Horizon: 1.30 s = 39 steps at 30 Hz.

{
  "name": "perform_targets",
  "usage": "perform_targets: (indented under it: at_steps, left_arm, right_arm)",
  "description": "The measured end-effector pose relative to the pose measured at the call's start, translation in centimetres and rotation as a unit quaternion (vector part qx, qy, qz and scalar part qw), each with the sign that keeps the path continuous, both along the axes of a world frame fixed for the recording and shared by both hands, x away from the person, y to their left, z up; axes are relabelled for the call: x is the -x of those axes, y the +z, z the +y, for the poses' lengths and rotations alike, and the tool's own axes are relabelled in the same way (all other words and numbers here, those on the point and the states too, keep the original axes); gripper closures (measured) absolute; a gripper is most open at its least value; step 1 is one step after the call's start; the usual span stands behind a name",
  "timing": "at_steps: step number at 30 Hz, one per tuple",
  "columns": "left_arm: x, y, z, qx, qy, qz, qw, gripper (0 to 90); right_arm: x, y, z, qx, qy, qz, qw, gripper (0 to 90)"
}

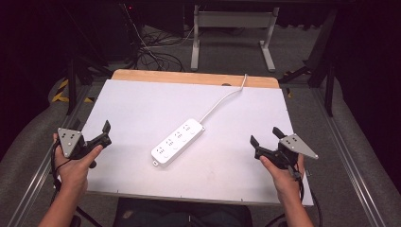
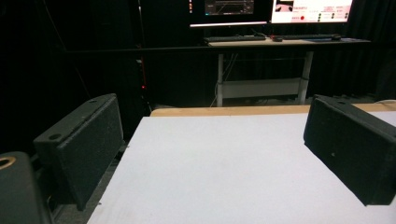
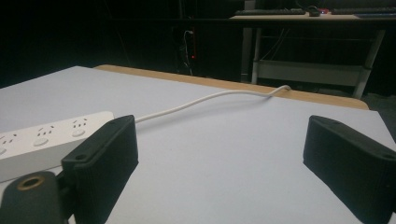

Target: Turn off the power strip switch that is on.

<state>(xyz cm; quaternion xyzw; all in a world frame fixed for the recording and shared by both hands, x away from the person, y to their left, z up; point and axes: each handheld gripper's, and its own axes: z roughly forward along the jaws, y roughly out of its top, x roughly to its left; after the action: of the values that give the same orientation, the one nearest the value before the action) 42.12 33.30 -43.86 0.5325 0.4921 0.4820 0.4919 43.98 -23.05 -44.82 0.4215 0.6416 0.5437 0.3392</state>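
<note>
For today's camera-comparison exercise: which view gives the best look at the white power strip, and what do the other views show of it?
The high view: the whole power strip lies diagonally mid-table, its sockets and its cord running to the far edge. The right gripper view catches just one end with three sockets, partly behind a jaw. The left gripper view faces bare table.

Left gripper (image 1: pixel 105 133): held in left hand (image 1: pixel 75 163) at near left, jaws wide apart, nothing between; right gripper (image 1: pixel 265 136): held in right hand (image 1: pixel 283 172) at near right, jaws likewise spread and bare
</note>
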Motion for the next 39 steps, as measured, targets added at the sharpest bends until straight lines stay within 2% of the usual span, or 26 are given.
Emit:
perform_targets:
  at_steps: [6,12,14,15,16,20,21,23,24,25,28,30,35,36,37,38,39]
  left_arm:
    - [0.1,0.0,0.0,-0.001,0.003,-0.003,1.0000,7.7]
    - [0.1,0.0,0.1,0.001,0.003,0.003,1.0000,16.4]
    - [0.1,0.0,0.2,0.003,-0.002,0.012,0.9999,29.4]
    - [0.1,0.1,0.3,0.011,-0.009,0.023,0.9996,29.4]
    - [0.1,0.2,0.5,0.016,-0.022,0.039,0.9989,47.0]
    - [0.2,0.3,0.7,0.013,-0.030,0.040,0.9986,64.9]
    - [0.3,0.4,0.7,0.012,-0.029,0.041,0.9987,64.9]
    - [0.4,0.5,0.8,0.016,-0.035,0.044,0.9983,75.4]
    - [0.5,0.6,0.8,0.025,-0.038,0.043,0.9980,84.9]
    - [0.6,0.8,0.8,0.020,-0.040,0.045,0.9980,88.1]
    - [0.6,1.1,0.8,0.018,-0.051,0.053,0.9972,89.9]
    - [0.5,1.4,0.5,0.004,-0.066,0.064,0.9958,90.0]
    - [-0.1,1.9,0.5,-0.002,-0.069,0.083,0.9942,90.0]
    - [-0.3,2.4,0.7,0.027,-0.078,0.092,0.9923,90.0]
    - [-0.3,2.4,0.7,0.027,-0.078,0.092,0.9923,90.0]
    - [-0.4,2.6,0.8,0.033,-0.088,0.096,0.9910,90.0]
    - [-0.5,3.1,0.9,0.020,-0.116,0.116,0.9863,90.0]
  right_arm:
    - [0.1,0.1,0.0,0.000,0.002,-0.003,1.0000,11.3]
    - [0.2,0.1,0.0,0.001,0.000,-0.004,1.0000,11.5]
    - [0.2,0.1,0.0,0.000,0.001,-0.003,1.0000,11.5]
    - [0.2,0.1,0.0,0.000,0.001,-0.003,1.0000,11.5]
    - [0.1,0.1,0.0,0.000,0.002,-0.003,1.0000,11.5]
    - [0.1,0.1,0.0,0.001,0.002,-0.002,1.0000,11.7]
    - [0.1,0.1,0.0,0.001,0.002,-0.002,1.0000,11.8]
    - [0.1,0.1,0.0,-0.001,0.003,-0.003,1.0000,11.8]
    - [0.1,0.1,0.0,-0.001,0.004,-0.004,1.0000,11.9]
    - [0.1,0.1,0.0,-0.002,0.004,-0.003,1.0000,11.9]
    - [0.1,0.1,0.0,-0.002,0.004,-0.003,1.0000,12.0]
    - [0.1,0.1,0.0,-0.003,0.004,-0.002,1.0000,12.1]
    - [0.2,0.1,0.0,-0.005,0.004,-0.002,1.0000,12.2]
    - [0.2,0.1,0.0,-0.005,0.004,-0.001,1.0000,12.2]
    - [0.1,0.1,0.0,-0.005,0.004,-0.001,1.0000,12.2]
    - [0.1,0.1,0.0,-0.004,0.004,0.000,1.0000,12.3]
    - [0.1,0.0,0.0,-0.004,0.004,0.000,1.0000,12.3]
